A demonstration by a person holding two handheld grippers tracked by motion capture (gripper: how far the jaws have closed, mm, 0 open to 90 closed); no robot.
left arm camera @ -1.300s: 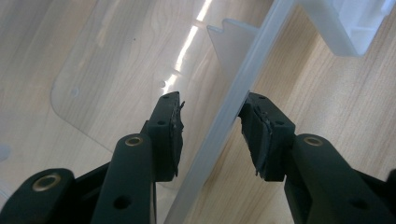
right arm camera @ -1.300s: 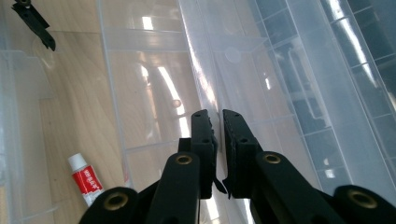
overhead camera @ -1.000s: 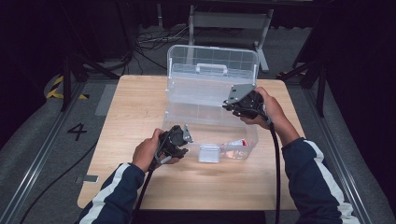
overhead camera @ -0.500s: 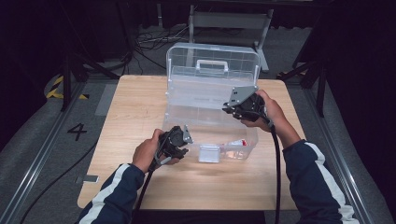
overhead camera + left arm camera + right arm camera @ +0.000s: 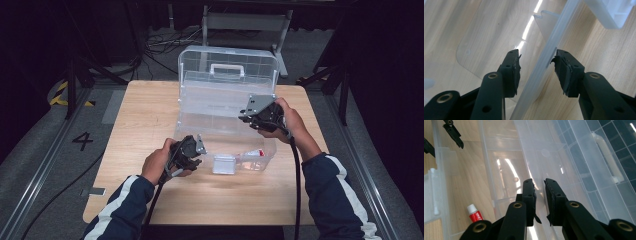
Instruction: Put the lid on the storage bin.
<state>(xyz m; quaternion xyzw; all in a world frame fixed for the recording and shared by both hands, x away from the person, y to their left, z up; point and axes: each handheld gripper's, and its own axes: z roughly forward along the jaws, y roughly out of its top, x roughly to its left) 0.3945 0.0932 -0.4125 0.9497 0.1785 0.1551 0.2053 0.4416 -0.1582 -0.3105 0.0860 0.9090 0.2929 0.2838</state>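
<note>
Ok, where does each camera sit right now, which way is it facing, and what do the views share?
High view: above the person's side, looking forward and down on the table; both hands, sleeves, left gripper and right gripper show.
Left gripper view: rides the left gripper, jaws open astride the clear box wall.
Right gripper view: rides the right gripper, facing into the box toward its raised lid.
Shared: the box and the red tube.

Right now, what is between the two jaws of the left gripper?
The front rim of the clear plastic box runs between the open jaws of the left gripper, seen in the left gripper view.
</note>
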